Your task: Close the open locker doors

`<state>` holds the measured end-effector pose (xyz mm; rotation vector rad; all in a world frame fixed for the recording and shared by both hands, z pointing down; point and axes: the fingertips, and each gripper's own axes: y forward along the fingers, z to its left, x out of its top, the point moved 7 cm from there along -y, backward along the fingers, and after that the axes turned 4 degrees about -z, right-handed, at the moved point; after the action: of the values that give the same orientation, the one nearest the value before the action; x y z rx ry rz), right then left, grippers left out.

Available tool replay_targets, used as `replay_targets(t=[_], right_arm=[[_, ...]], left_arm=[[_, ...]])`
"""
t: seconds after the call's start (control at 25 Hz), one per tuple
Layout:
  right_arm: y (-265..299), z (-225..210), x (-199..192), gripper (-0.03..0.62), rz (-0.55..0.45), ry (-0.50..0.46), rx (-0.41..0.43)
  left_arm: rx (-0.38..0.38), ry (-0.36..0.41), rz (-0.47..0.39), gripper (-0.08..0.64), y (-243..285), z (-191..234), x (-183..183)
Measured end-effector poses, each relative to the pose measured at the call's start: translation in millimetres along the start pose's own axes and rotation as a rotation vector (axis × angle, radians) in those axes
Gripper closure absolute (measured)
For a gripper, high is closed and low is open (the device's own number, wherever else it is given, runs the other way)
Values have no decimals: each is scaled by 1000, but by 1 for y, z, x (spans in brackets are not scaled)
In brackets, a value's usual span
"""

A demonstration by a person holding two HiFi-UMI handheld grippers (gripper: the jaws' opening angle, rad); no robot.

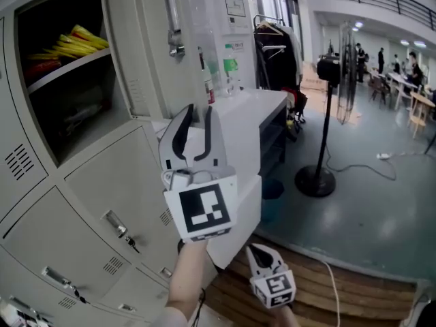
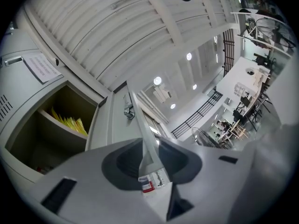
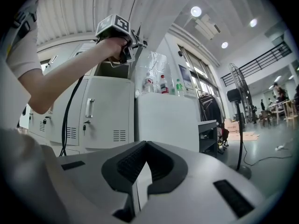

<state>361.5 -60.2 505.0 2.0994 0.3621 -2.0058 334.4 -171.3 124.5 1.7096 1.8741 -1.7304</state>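
Note:
The upper locker point(image 1: 68, 80) stands open, with yellow packets point(image 1: 76, 43) on its shelf. Its grey door point(image 1: 146, 53) swings out toward me, handle point(image 1: 174, 22) near the free edge. My left gripper point(image 1: 198, 109) is raised at the door's lower free corner. In the left gripper view the door's thin edge point(image 2: 140, 125) runs straight between the jaws of the left gripper point(image 2: 148, 146), which are closed on it. My right gripper point(image 1: 257, 248) hangs low by my side, shut and empty; its tips point(image 3: 145, 143) meet in the right gripper view.
Closed lockers point(image 1: 116, 182) with keys in their locks point(image 1: 124, 231) lie below the open one. A white cabinet point(image 1: 252, 107) carrying bottles point(image 1: 231, 67) adjoins the door. Beyond are a clothes rack point(image 1: 276, 46), a standing fan point(image 1: 327, 67) with a cable, wooden flooring point(image 1: 340, 278) and distant people.

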Motion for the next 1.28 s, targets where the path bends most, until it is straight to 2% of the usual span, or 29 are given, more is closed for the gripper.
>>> replay_targets(t=[0.16,0.32,0.56,0.76,0.84,1.0,1.2,1.28], right_arm=[[11,15,3,588,-29,-2,48],[17,31,8,588,-19,-42,140],[29,60,11,588,-27,-51,246],[39,87,10,588,-14,-64,338],[42,96,10,588,-7,-72,367],[49,109,11,588,-12,-75,408],[52,120,10,588,16,-68,422],[54,123,8,588,18,-73,428]], left_arm=[[0,0,-21,460,-22,16,14],[50,33,-1,475,-50,37,26],[96,185,37,480,-80,65,38],[169,236,71,488,-102,93,42],[216,231,86,506,-110,106,41],[278,230,113,518,-122,129,39],[318,242,114,517,-129,146,40],[309,274,101,517,-132,143,41]])
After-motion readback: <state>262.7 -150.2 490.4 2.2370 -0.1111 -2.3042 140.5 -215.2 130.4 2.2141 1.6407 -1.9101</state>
